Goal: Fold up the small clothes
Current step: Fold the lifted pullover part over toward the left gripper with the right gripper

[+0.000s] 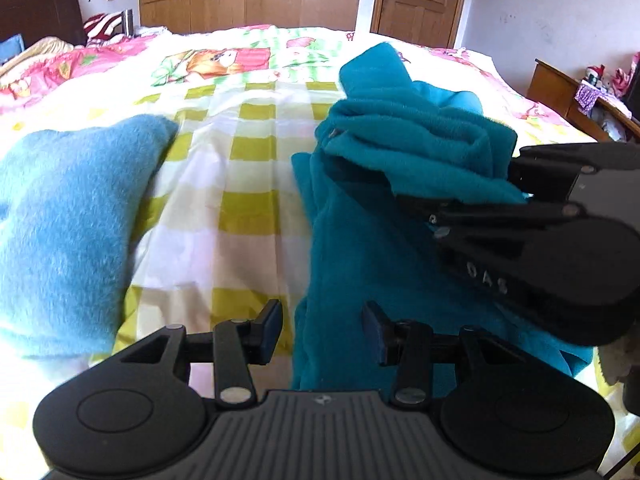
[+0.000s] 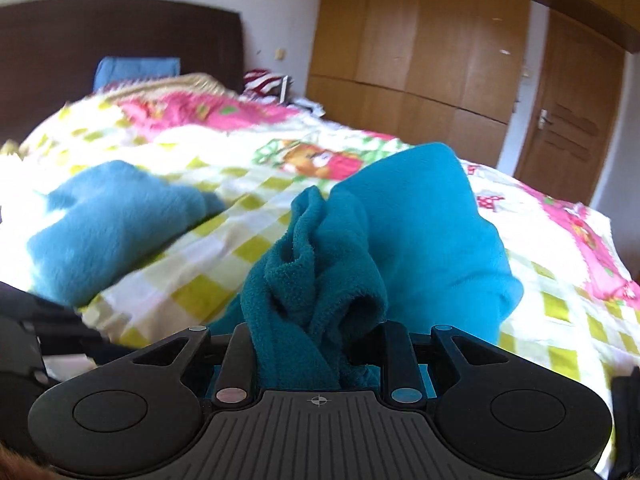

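Right jaws clamped on bunched teal garment, left jaws apart over its edge on checked bedspread.

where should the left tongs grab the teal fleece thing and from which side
Take the long near edge of the teal fleece garment, close in front of the left tongs, coming straight forward and down from the bed's near side. That edge lies flat and loose on the checked bedsheet, while the right tongs already pinch the bunched part.
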Demonstrator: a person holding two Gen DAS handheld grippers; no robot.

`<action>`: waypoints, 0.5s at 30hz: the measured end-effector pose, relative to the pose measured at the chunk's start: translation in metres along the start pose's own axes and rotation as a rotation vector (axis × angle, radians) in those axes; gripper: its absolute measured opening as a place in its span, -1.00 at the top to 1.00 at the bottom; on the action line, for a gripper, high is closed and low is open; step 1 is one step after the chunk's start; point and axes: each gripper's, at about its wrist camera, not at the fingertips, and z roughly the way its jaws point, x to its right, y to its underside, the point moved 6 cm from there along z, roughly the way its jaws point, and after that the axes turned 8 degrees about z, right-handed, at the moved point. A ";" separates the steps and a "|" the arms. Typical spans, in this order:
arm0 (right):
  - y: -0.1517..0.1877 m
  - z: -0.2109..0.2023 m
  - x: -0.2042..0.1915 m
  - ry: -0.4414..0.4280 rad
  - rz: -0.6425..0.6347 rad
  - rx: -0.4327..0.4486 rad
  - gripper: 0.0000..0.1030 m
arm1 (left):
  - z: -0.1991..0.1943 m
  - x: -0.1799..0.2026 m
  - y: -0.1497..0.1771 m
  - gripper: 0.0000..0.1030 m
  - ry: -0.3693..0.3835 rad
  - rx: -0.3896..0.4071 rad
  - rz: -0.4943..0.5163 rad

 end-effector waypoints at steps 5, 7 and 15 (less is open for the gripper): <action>0.026 0.011 -0.047 -0.001 -0.147 -0.073 0.55 | 0.006 -0.007 0.008 -0.09 0.055 -0.029 -0.051; 0.035 0.008 -0.050 0.032 -0.215 -0.080 0.52 | 0.005 -0.009 0.010 -0.09 0.066 -0.022 -0.063; 0.024 0.016 -0.051 0.043 -0.115 -0.117 0.51 | -0.006 -0.021 0.019 -0.10 0.080 0.009 -0.105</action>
